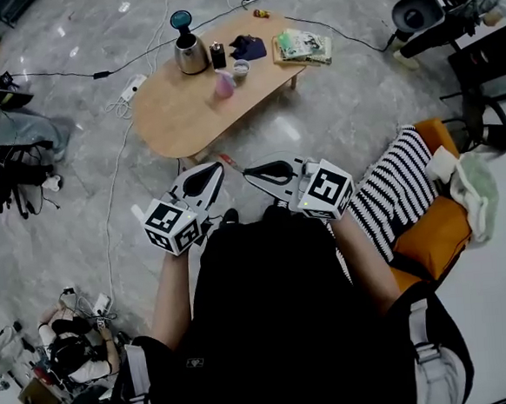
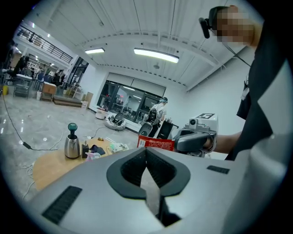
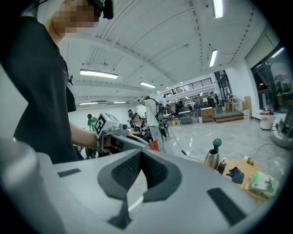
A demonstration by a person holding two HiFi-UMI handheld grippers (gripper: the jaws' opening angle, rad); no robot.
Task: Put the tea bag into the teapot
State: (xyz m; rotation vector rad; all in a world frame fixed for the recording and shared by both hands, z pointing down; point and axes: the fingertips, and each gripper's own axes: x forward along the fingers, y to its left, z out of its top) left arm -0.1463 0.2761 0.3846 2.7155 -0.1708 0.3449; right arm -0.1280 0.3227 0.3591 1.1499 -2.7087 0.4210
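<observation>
Far from teapot (image 1: 191, 53), left gripper (image 2: 146, 151) pinching red tea bag (image 2: 156, 143), right gripper (image 3: 139, 151) closed

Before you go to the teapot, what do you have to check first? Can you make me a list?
1. Left gripper empty: ok, jaws together on nothing.
2. Right gripper empty: ok, jaws together on nothing.
3. Teapot found: ok, upright on the wooden table.
4. Teapot open: not ok, its teal-knobbed lid looks on.
5. Tea bag found: cannot tell, the things on the table are too tiny.
6. Within reach: not ok, both grippers are far from the table.
</observation>
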